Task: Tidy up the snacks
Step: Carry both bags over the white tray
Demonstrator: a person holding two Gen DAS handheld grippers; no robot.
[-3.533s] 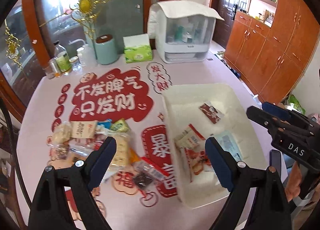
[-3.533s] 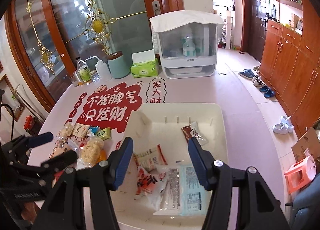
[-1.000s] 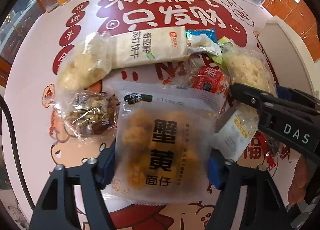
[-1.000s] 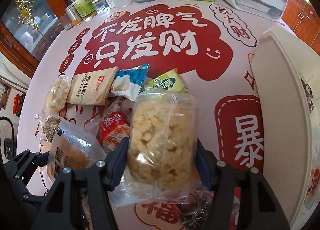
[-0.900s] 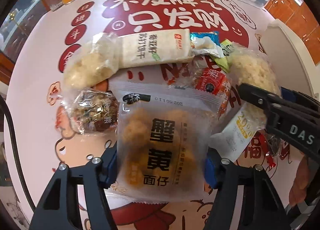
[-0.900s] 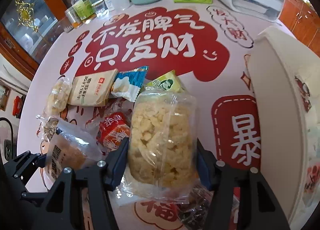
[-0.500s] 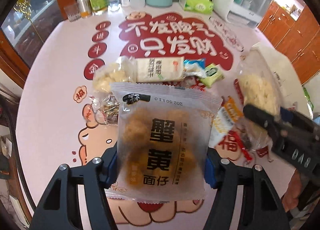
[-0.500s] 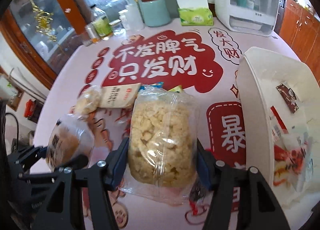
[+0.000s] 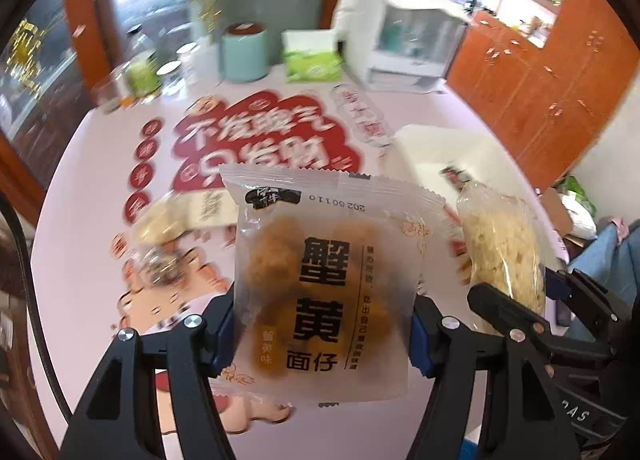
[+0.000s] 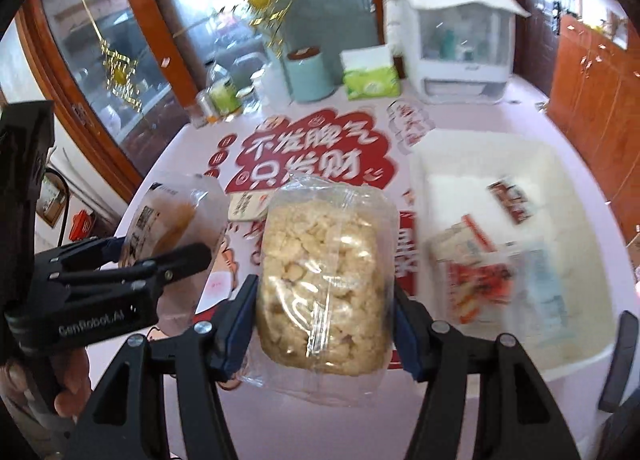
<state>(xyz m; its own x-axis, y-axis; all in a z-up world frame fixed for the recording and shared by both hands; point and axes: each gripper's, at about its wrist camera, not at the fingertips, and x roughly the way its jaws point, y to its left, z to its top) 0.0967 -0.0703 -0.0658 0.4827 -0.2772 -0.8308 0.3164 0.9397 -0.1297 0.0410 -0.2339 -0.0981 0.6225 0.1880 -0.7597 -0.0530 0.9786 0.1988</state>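
Left wrist view: frosted packet of orange-brown crab-roe snacks [image 9: 320,292] is pinched in the left tongs [image 9: 320,340], now lifted off the pink printed table [image 9: 80,219]. Clear bag of pale rice crisps [image 10: 326,284], pinched by the right tongs [image 10: 324,324], likewise raised. White plastic bin [image 10: 580,187], right, is judged the destination.

Left tool [image 9: 322,334] and right tool [image 10: 324,322], both clamped, side by side.
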